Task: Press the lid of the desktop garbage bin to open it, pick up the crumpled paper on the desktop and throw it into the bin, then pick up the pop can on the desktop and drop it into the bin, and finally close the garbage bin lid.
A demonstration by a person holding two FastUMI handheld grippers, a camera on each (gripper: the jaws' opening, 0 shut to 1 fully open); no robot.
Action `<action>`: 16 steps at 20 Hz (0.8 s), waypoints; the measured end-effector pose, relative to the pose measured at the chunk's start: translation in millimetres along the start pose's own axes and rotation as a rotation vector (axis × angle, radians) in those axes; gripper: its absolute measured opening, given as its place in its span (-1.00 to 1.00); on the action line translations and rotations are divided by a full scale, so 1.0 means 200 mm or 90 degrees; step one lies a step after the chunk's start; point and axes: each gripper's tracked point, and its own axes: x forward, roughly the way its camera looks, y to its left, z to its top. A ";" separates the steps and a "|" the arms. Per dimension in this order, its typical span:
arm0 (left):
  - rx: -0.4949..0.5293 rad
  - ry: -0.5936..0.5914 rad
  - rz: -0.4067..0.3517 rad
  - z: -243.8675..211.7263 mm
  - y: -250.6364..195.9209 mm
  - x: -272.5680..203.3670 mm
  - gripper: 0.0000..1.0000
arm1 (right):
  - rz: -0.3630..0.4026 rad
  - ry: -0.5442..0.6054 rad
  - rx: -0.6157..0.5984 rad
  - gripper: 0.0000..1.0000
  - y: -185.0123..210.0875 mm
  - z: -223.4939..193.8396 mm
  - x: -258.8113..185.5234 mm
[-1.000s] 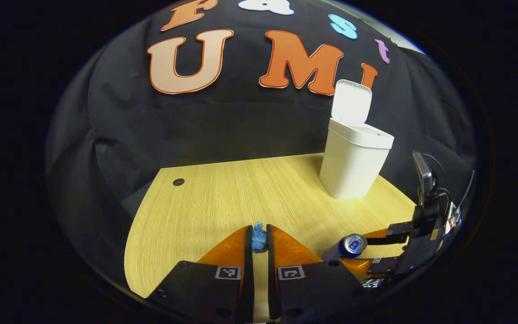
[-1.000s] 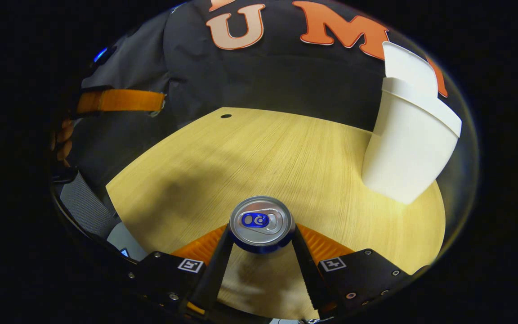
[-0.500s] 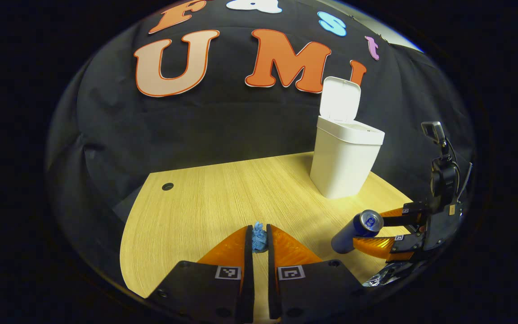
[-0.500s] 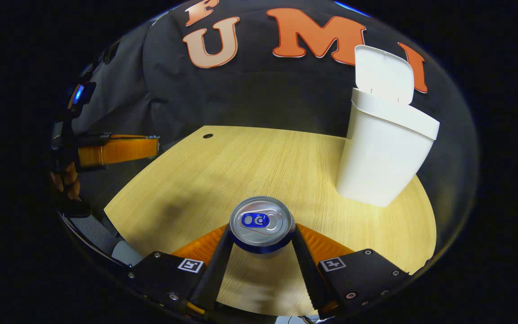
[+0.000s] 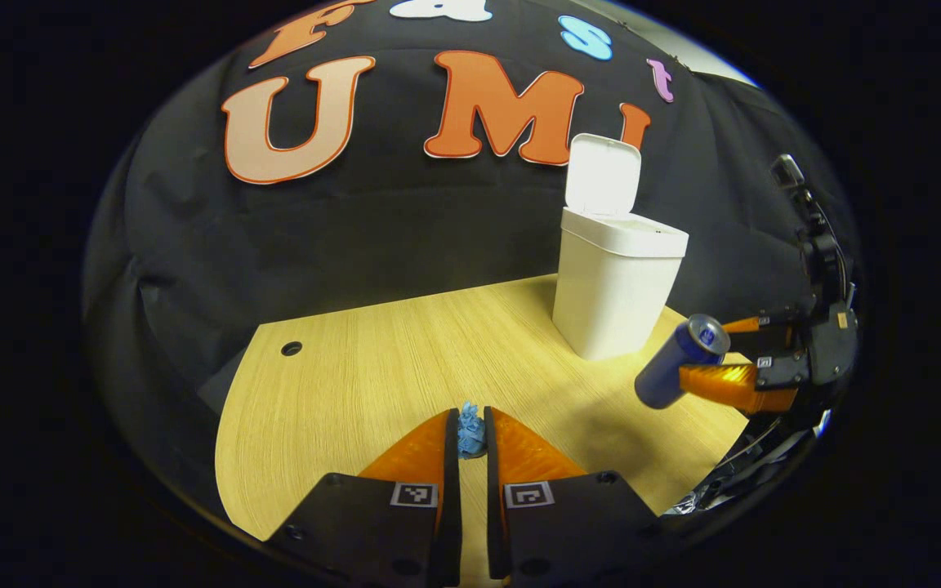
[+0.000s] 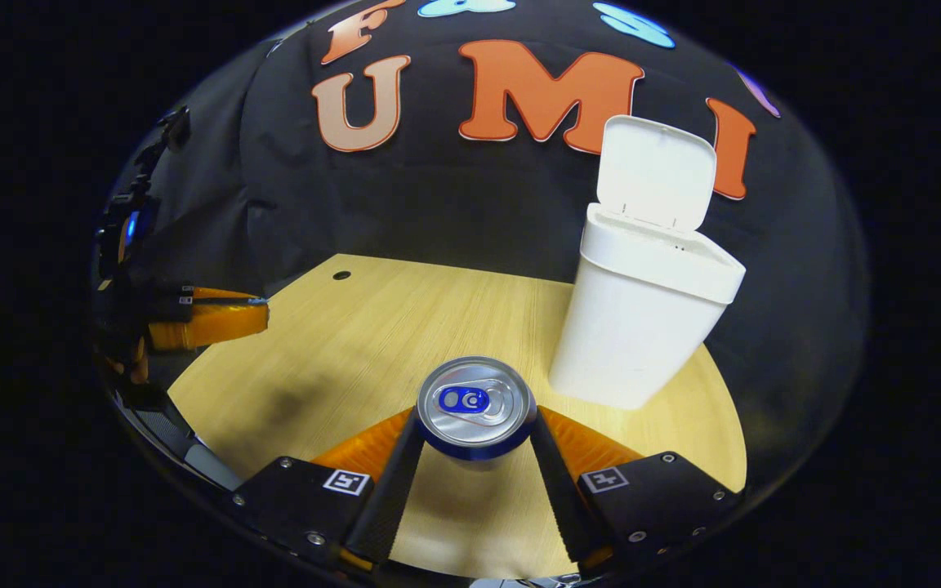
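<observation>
The surface is a light wooden desktop (image 5: 372, 367) with fine straight grain and a rounded outline, set against the booth's black cloth wall. A small round dark hole (image 5: 292, 349) sits near its far left corner (it shows again in the right gripper view, at the far edge (image 6: 342, 275)). Standing directly on the wood, toward the far right side, is a white garbage bin (image 5: 613, 294), upright, its lid (image 5: 603, 174) raised and leaning back. A soft shadow falls on the wood in front of the bin.
</observation>
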 end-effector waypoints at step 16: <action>0.018 -0.042 -0.011 0.26 -0.12 0.13 -0.69 | -0.035 -0.035 -0.003 0.58 -0.27 0.23 -0.10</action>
